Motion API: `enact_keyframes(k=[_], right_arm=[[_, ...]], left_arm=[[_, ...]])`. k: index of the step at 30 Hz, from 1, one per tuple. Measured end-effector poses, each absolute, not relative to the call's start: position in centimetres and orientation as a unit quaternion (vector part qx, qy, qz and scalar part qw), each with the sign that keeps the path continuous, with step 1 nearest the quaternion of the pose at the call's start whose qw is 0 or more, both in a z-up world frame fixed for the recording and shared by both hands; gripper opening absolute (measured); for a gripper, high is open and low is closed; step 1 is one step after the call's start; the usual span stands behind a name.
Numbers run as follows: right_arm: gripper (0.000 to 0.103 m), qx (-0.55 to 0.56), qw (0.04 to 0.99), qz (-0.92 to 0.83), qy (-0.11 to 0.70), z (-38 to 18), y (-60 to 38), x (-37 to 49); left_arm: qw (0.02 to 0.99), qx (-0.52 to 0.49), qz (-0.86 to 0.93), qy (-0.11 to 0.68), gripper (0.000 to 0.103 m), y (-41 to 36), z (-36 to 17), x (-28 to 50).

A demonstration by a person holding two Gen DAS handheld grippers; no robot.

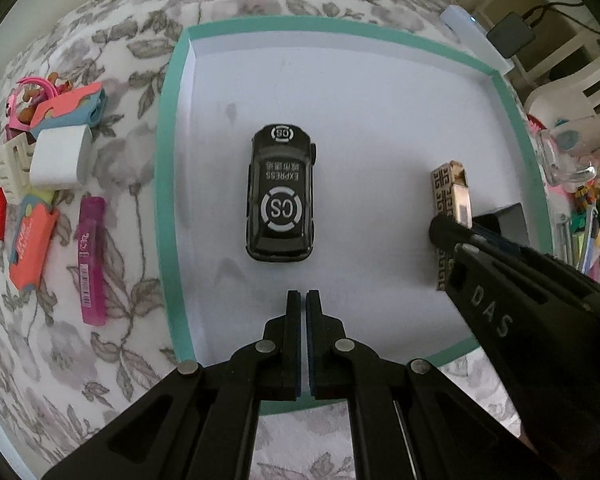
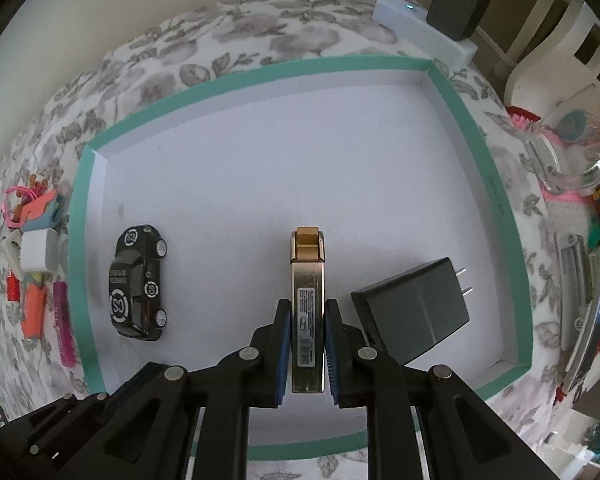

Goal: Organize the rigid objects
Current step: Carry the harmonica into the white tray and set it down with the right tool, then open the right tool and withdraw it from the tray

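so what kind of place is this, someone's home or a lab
Most likely a home: the teal-rimmed tray sits on a floral cloth, with small household clutter like a white charger beside it and white furniture behind.

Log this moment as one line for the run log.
left gripper: shut, empty | right gripper: shut on gold lighter over tray | toy car: in tray
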State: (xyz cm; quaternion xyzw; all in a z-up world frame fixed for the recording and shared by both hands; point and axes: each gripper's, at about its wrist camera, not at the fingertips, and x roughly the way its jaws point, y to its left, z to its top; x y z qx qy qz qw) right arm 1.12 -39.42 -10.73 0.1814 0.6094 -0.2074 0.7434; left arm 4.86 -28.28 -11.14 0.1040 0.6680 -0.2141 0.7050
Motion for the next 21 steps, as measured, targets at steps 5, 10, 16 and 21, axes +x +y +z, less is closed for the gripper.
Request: enact_keyframes(k=[5, 10, 16, 21], right_arm=[[0.017, 0.180, 0.744, -0.209, 0.609, -10.8, -39.4, 0.8], [0.019, 0.175, 0.742, -0.212, 0.611, -11.1, -38.9, 1.7], [0.020, 0.175, 0.739, -0.211, 0.616, -10.9, -38.9, 2.2], [0.030, 0.179, 0.751, -0.205, 0.602, -9.5, -38.7, 2.3]], left_arm=[[0.706, 0.101, -0.214, 0.668, 0.002, -28.5, -11.3, 4.7], [0.707, 0.100, -0.206, 0.669, 0.002, -28.3, -11.1, 5.1], [0.705, 0.086, -0.204, 0.674, 0.004, -27.4, -11.1, 5.9], [0.710, 0.068, -0.209, 0.669, 0.047, -26.9, -10.0, 6.2]])
